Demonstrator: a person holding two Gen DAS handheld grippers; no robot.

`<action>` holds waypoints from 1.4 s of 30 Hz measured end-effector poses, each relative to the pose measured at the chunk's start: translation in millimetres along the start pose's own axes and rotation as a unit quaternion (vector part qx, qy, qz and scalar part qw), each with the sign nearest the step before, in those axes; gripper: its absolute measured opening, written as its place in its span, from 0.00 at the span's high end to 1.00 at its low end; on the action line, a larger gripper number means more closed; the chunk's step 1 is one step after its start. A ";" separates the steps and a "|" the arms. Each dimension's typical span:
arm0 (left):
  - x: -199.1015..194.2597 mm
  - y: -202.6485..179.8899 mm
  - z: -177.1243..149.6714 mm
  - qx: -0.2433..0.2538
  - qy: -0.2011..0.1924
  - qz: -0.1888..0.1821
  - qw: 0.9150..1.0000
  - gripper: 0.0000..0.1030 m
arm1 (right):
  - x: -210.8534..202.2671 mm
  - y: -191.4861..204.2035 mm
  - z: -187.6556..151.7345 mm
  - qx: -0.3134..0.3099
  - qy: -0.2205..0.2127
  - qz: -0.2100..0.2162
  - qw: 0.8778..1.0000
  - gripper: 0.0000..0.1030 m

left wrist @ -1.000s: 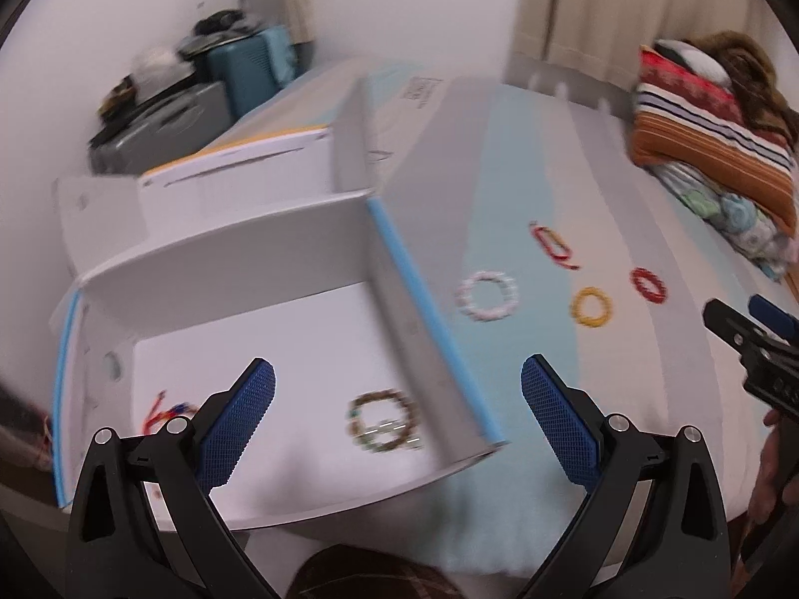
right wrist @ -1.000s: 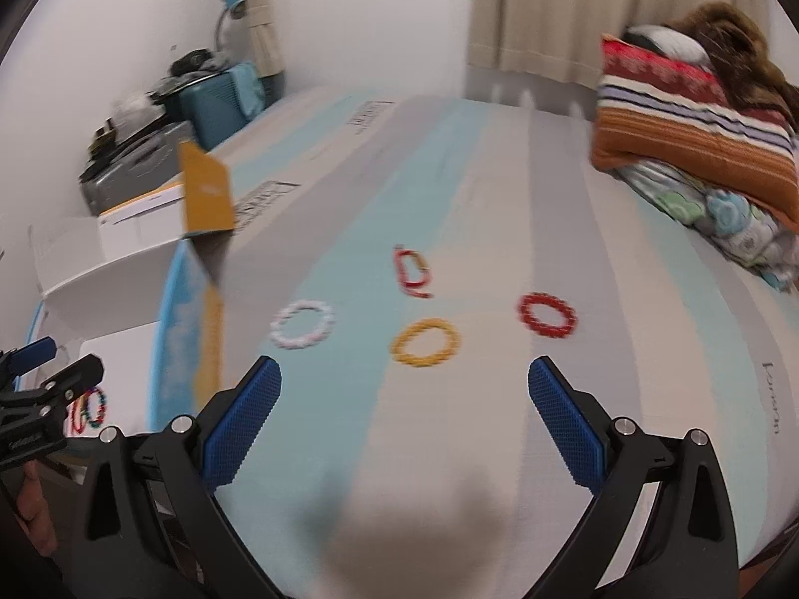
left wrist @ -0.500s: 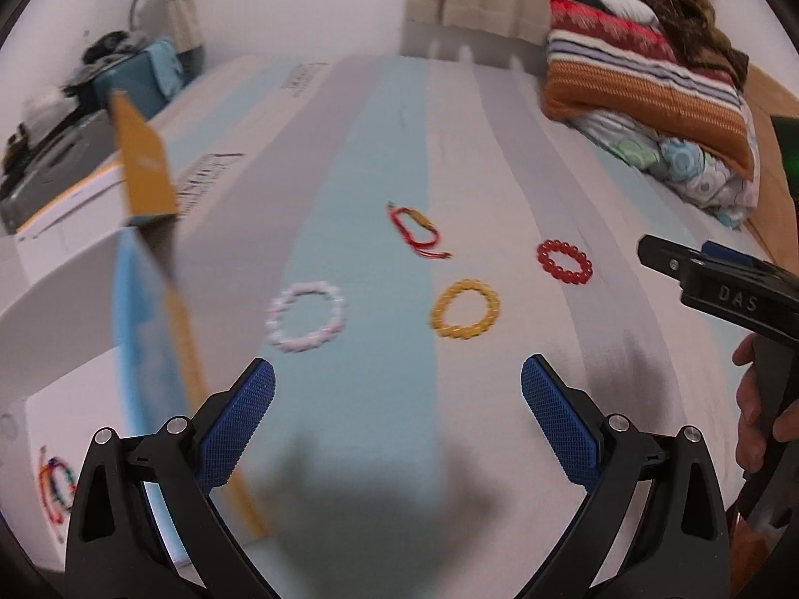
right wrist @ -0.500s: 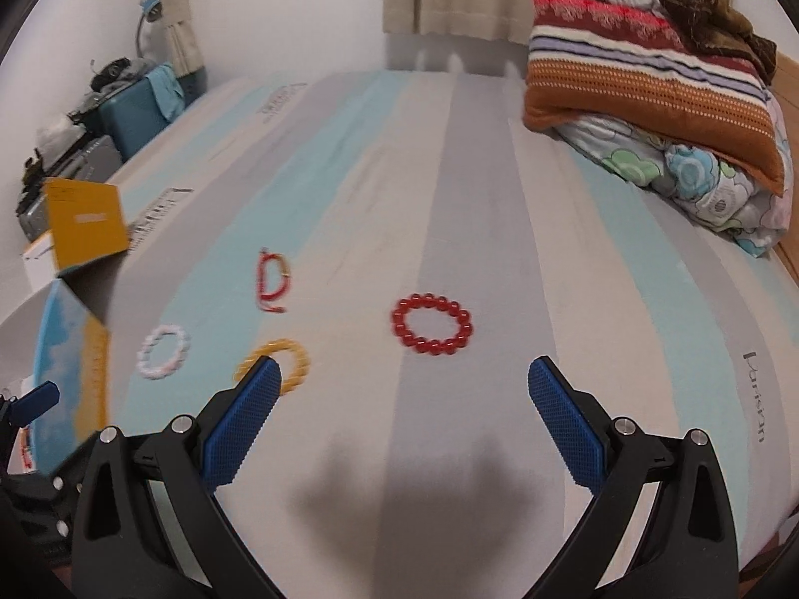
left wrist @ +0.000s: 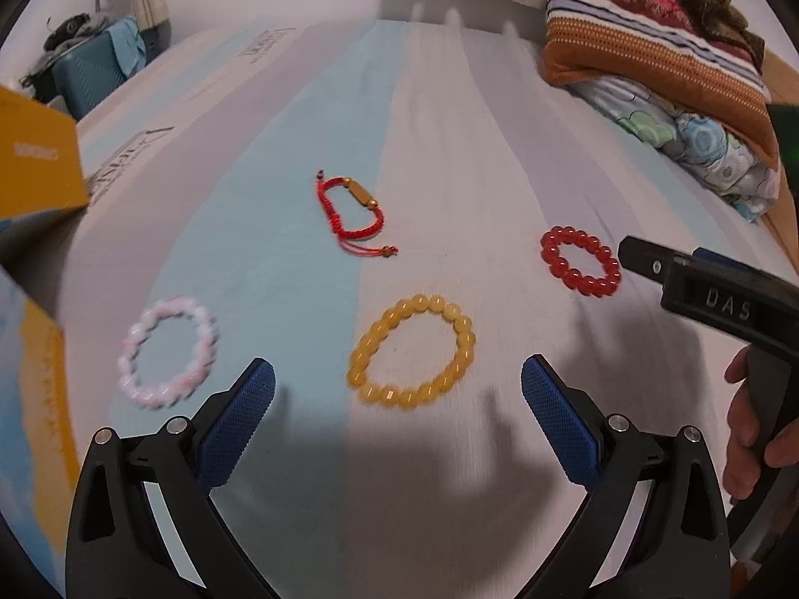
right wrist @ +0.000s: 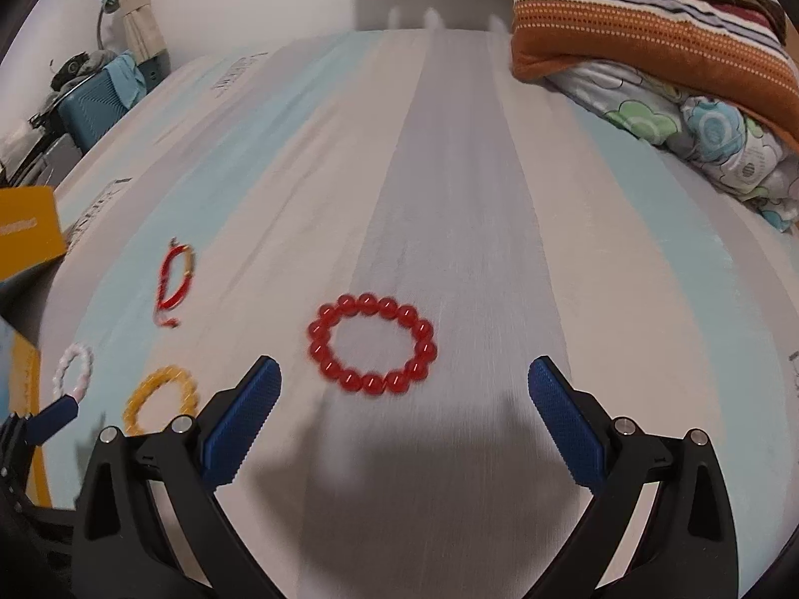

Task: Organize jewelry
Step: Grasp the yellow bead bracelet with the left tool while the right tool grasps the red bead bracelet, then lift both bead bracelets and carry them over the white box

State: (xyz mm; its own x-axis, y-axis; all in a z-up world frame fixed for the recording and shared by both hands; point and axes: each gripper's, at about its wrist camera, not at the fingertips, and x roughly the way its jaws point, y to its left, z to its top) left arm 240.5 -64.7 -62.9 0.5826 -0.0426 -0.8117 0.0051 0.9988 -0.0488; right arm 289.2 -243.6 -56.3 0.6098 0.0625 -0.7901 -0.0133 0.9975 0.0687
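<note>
Several bracelets lie on the striped bed. In the left wrist view my left gripper is open and empty, just short of a yellow bead bracelet. A pale pink bracelet lies to its left, a red cord bracelet farther off, a red bead bracelet to the right. In the right wrist view my right gripper is open and empty, just short of the red bead bracelet. The yellow bracelet, pink bracelet and cord bracelet lie at its left.
The box's yellow flap and side wall stand at the left edge. Folded blankets are stacked at the back right. A teal suitcase stands beside the bed at the far left.
My left gripper swung from over the box to the bracelets on the bed and closed in on the yellow one. My right gripper moved in toward the red bead bracelet.
</note>
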 end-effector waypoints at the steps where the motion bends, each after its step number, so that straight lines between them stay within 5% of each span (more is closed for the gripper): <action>1: 7.9 -2.0 1.2 0.001 0.004 0.003 1.000 0.06 | 7.0 -1.5 2.3 0.003 0.004 0.002 1.000 0.07; 12: 43.0 -6.8 -3.2 0.004 0.008 0.029 1.000 0.07 | 62.0 0.3 15.5 0.021 0.041 0.036 0.998 0.10; 16: 42.8 -8.3 -5.1 0.007 0.003 0.035 0.999 0.18 | 72.8 6.4 15.1 0.021 0.055 0.037 0.998 0.13; 28: 35.8 -10.4 -3.7 0.006 0.007 0.035 0.999 0.81 | 68.2 19.2 6.8 -0.018 0.050 0.030 0.998 0.71; 31: 32.5 -5.0 -3.3 -0.010 0.006 0.020 1.000 0.91 | 64.7 19.7 5.5 -0.020 0.045 0.031 0.998 0.75; 33: 31.7 -2.5 -2.3 -0.012 0.013 0.008 1.000 0.91 | 61.1 19.2 4.6 -0.016 0.040 0.036 0.998 0.77; 34: 30.3 -2.3 -2.3 -0.011 0.012 0.008 1.000 0.92 | 59.5 19.0 3.9 -0.017 0.037 0.037 0.998 0.88; 42: 21.8 -1.7 -3.6 -0.011 0.018 -0.001 1.000 0.92 | 46.0 14.5 1.8 -0.007 0.028 0.048 0.998 0.88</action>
State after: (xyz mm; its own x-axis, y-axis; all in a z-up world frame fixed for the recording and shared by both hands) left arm 250.3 -67.4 -82.6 0.5527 -0.0466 -0.8321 -0.0118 0.9979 -0.0637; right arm 318.5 -226.3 -90.6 0.5596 0.1596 -0.8133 -0.0809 0.9871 0.1380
